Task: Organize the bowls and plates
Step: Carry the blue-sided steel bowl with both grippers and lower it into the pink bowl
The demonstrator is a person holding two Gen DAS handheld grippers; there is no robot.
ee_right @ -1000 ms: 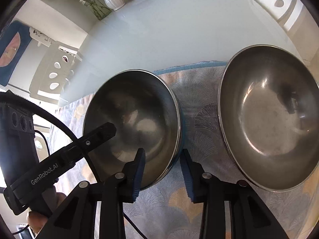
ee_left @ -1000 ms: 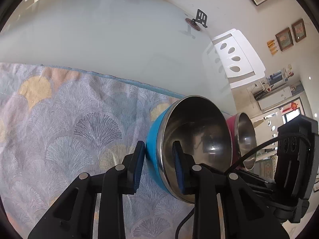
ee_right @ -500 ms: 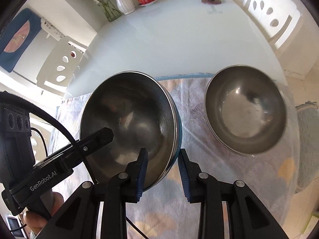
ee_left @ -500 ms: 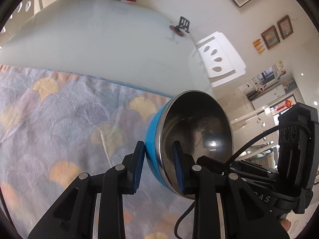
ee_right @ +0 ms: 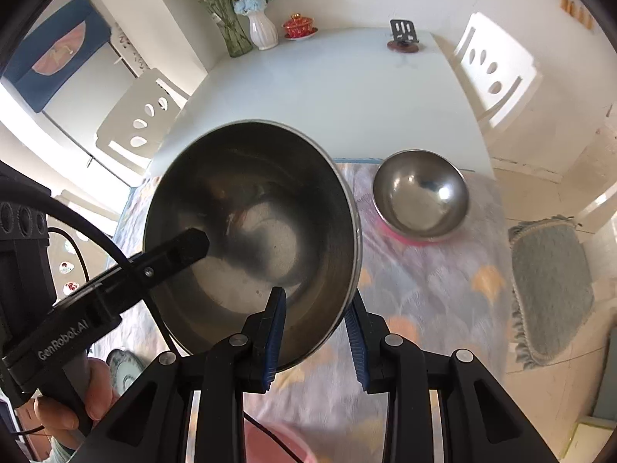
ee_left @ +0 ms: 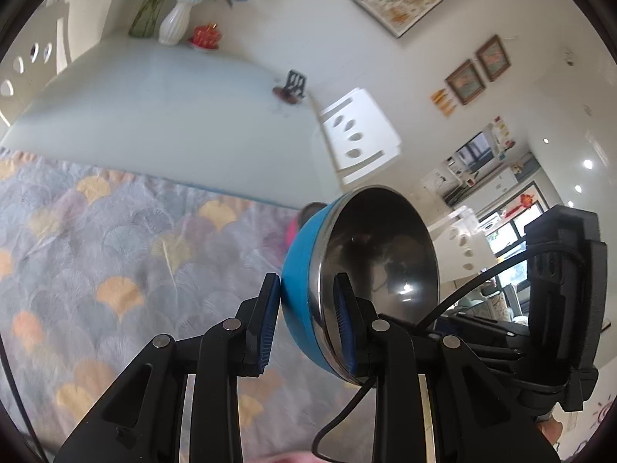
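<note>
Both grippers pinch one blue bowl [ee_left: 304, 270] by its rim, held in the air above the patterned cloth [ee_left: 96, 254]. The left gripper [ee_left: 306, 310] has its jaws nearly closed across the wall — one pad outside, one inside — and the right gripper [ee_right: 314, 332] clamps the opposite edge the same way. A pink bowl [ee_right: 420, 196] sits on the cloth at the far right. The steel lining is slick, so uneven pull between the two hands could twist the rim out of a pad. The blue bowl's underside is hidden, and a pale plate [ee_right: 123, 366] at the near left is mostly cut off.
</note>
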